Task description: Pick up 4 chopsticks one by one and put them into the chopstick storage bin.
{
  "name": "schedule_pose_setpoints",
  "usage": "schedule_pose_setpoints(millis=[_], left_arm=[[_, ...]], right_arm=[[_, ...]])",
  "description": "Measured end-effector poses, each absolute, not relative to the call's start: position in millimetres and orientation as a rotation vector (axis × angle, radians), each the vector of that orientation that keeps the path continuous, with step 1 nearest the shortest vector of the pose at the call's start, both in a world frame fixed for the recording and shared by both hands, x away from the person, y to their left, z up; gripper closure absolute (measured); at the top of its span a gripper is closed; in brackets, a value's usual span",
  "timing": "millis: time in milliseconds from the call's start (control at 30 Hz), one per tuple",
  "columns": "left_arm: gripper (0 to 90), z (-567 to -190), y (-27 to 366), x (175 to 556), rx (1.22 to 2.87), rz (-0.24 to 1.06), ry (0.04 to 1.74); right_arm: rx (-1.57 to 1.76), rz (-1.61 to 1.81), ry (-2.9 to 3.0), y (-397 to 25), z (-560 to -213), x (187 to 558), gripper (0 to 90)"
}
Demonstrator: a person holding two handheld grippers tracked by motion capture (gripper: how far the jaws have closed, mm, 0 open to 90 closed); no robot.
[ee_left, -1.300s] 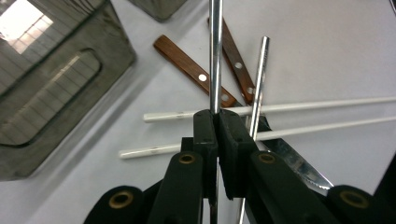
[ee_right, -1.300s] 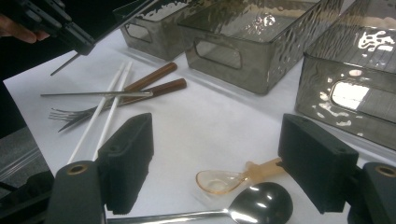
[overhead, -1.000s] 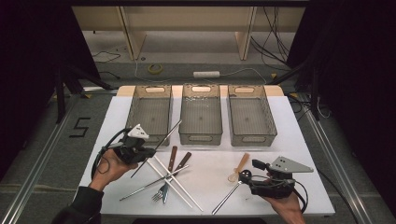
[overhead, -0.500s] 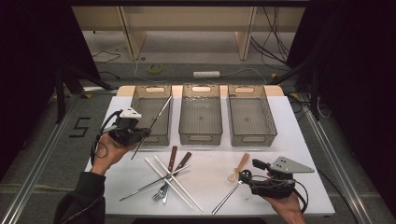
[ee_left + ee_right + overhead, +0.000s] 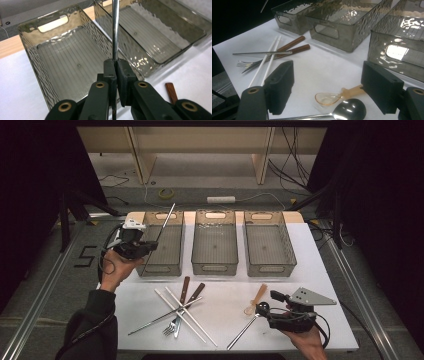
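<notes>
Left tongs point(image 5: 146, 247) are up over the near-left corner of the left bin point(image 5: 161, 251), clamped tight on a thin metal rod point(image 5: 165, 222). In the left gripper view the two black jaws press together on the rod point(image 5: 115, 30), which runs straight up from them over the bin point(image 5: 75, 62), w/ the middle bin point(image 5: 155, 37) off to the right. From the high view the rod slants up and away over the left bin, its far tip near the bin's back edge; it's in the air, not resting on the bin floor.

Right tongs point(image 5: 266, 309) sit low at the near-right of the table point(image 5: 320, 270), jaws spread wide, holding nothing. In the right gripper view they point(image 5: 329, 88) straddle a small see-through amber spoon point(image 5: 337, 96) and the bowl of a metal spoon point(image 5: 349, 111), both lying flat on the white top; the two spoons lie just beside each other.

Mid-table there's a crossed heap: two white chopsticks point(image 5: 185, 314), a fork point(image 5: 172, 324) and two brown-handled pieces point(image 5: 191, 292), all overlapping. Three bins stand in a row at the back, incl. the middle bin point(image 5: 215, 245) and the right bin point(image 5: 267, 247); both look bare inside.
</notes>
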State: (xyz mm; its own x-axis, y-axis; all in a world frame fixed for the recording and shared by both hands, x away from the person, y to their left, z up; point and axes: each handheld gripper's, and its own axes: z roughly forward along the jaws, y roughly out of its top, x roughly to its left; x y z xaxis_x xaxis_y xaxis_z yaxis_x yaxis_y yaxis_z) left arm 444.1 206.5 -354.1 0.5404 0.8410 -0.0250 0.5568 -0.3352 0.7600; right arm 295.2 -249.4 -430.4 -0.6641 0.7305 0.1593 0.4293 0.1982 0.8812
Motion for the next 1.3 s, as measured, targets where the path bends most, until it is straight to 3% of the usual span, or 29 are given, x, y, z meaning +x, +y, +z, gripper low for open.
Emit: schedule_pose_setpoints(millis=[500, 1300], left_arm=[[85.9, -346.3, 215.1, 468.0, 1.976, 0.543, 1.178], [85.7, -388.1, 226.9, 503.4, 1.946, 0.57, 1.318]], right_arm=[[1.096, 1.449, 2.186, -249.4, -430.6, 295.3, 27.6], [1.092, 1.45, 2.187, -249.8, -430.7, 295.4, 27.6]])
